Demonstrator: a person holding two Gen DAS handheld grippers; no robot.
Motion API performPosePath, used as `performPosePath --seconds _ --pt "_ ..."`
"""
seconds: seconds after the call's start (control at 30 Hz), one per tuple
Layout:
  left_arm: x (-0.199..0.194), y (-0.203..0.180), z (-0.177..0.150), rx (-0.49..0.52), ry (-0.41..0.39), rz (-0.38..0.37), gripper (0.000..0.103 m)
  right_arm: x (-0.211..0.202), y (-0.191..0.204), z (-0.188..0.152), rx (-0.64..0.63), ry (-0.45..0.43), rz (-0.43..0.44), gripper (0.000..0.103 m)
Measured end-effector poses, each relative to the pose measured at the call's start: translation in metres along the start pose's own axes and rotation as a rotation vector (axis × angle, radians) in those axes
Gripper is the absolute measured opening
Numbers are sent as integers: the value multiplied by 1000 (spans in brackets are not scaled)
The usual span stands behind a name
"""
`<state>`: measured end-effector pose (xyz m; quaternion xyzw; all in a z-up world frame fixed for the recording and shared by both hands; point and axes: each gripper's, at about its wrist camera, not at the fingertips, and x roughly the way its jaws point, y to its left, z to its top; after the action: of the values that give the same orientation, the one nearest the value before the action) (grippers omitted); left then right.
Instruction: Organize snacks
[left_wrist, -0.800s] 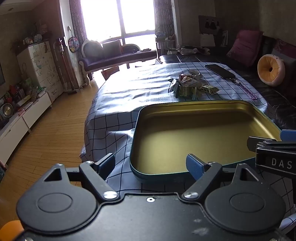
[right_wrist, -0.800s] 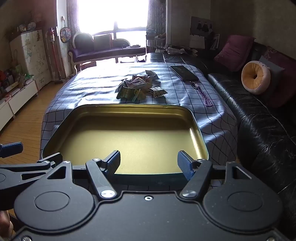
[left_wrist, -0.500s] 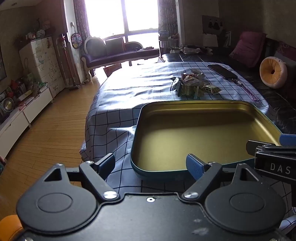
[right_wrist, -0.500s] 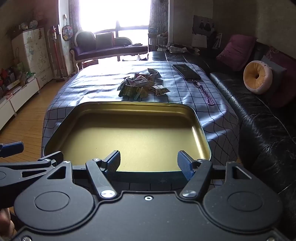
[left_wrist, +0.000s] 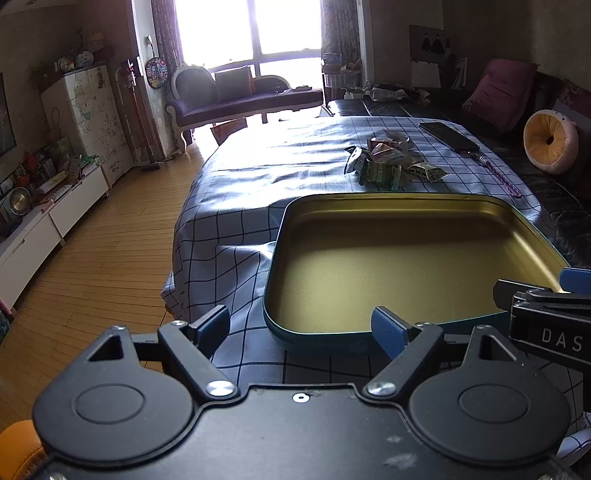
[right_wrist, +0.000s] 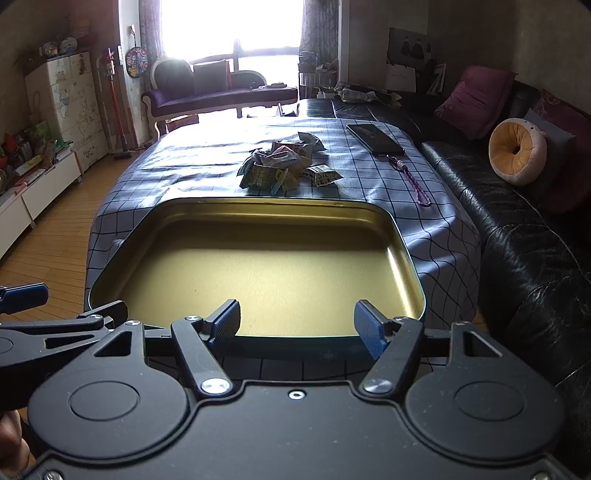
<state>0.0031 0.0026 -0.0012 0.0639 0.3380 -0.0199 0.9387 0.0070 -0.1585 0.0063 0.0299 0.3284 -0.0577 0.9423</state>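
Note:
A wide, shallow tin (left_wrist: 291, 210) with a gold inside and dark green outside lies empty on the checked tablecloth; it also shows in the right wrist view (right_wrist: 402, 251). A pile of small snack packets (left_wrist: 388, 166) lies beyond its far rim, and shows in the right wrist view too (right_wrist: 284, 170). My left gripper (left_wrist: 301, 328) is open and empty at the tin's near left corner. My right gripper (right_wrist: 297, 325) is open and empty over the tin's near rim. Each gripper shows at the edge of the other's view.
A black phone (right_wrist: 375, 138) with a purple strap (right_wrist: 415, 182) lies on the table's far right. A black leather sofa (right_wrist: 535, 240) with cushions runs along the right. Wooden floor (left_wrist: 92, 258) and low cabinets lie to the left. The table (left_wrist: 221, 236) edge drops off on the left.
Both views have shifted slightly, with the tin and table sitting a little lower and further back in view. Both grippers stay open and empty.

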Motion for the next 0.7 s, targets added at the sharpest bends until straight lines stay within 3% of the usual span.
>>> performPosePath --seconds 0.7 --pt "2 1 -2 -16 47 -20 88 0 1 0 -9 7 6 70"
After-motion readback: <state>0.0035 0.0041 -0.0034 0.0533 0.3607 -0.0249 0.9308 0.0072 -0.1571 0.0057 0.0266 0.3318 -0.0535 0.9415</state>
